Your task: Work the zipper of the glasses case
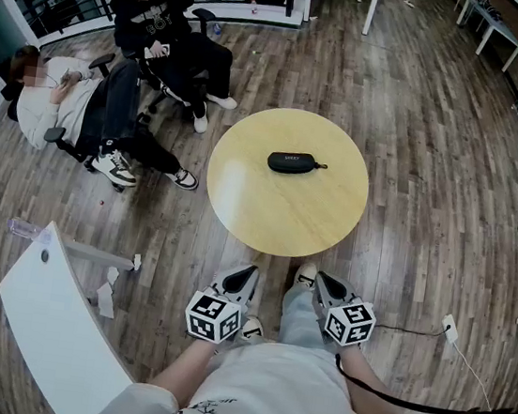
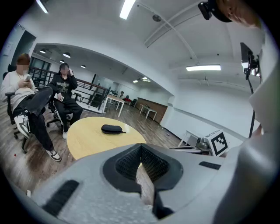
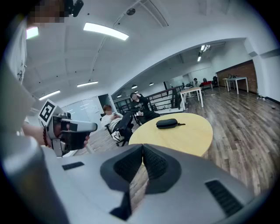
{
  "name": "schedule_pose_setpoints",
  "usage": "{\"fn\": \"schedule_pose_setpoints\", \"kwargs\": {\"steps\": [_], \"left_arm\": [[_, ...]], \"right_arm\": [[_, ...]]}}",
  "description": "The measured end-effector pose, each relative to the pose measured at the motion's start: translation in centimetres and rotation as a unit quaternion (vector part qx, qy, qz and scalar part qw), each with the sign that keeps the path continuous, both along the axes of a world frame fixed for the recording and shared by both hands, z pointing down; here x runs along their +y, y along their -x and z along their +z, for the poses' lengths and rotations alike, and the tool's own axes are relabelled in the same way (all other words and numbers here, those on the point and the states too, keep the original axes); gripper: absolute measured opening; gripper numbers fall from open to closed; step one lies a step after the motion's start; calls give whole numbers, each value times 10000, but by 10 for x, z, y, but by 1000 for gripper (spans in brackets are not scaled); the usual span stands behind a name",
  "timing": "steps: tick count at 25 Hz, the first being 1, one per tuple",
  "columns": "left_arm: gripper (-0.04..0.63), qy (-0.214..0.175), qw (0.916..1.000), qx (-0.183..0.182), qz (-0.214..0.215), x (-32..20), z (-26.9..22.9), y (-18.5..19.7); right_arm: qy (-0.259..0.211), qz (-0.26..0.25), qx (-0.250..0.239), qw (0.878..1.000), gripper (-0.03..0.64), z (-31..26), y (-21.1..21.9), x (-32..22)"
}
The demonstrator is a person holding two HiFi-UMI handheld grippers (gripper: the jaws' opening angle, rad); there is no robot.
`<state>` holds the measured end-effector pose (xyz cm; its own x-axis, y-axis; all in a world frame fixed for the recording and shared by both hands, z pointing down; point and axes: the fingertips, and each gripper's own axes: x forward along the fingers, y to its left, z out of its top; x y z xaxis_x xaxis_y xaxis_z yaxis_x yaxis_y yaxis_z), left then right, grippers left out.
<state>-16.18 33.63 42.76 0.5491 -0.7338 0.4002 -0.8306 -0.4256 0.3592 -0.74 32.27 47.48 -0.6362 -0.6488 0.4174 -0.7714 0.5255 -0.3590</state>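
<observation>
Well, the glasses case [image 1: 296, 163] lies flat on the round yellow counter [image 1: 281, 218], a little to the far side of its middle. Its long side runs left to right, and its zipper pull [image 1: 321, 166] sticks out at the right end. The case is black. From this range I cannot tell how far the zipper is run.

My left claw [image 2: 141, 145] is pressed together, its two dark ribbed pads meeting tip to tip. Its own view looks over those tips towards the counter, with the case well beyond them. My right claw [image 3: 142, 145] is pressed together in the same way, pads touching along their front edges. It also sees the case well beyond its tips, on the far part of the counter.

In the head view both claws sit at the near side of the scene, side by side. They are held short of the counter's near rim, over the wooden floor [image 1: 439, 130]. Each carries a marker cube [image 1: 215, 317] facing up at me. Neither claw touches the case or the counter. A white shoe [image 1: 305, 274] shows on the floor between them.

At the far left two people [image 1: 161, 18] sit on wheeled chairs, the nearer one's feet close to the counter's left side. A white desk [image 1: 55, 317] juts in at the near left. At the near right a thin cable [image 1: 470, 366] runs across the floor from a small white plug.
</observation>
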Motion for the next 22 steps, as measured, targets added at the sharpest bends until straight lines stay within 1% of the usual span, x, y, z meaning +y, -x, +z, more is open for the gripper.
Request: {"fn": "schedule_pose_setpoints", "kwargs": {"steps": [4,9,13,18,22], "left_arm": [[6,-53,9999,-6,-119,-69,3,-19],[6,-210,9993,-244,-175,-157,-3,-47],[6,-303,9985,-295,-335,-218,-5,-67],[6,-246,9974,-438,-515,-254,-2,-67],[6,-151,9972,-496,-529,-267,2,-56]], "right_arm": [[-97,-211,29,9997,5,6,-11,-76],[-185,-507,-83,9985,5,5,-33,-170],[-297,-827,-19,9961,5,4,-56,-231],[-298,-1098,105,9935,5,7,-57,-274],[-255,-1081,134,9937,5,13,-50,-294]]}}
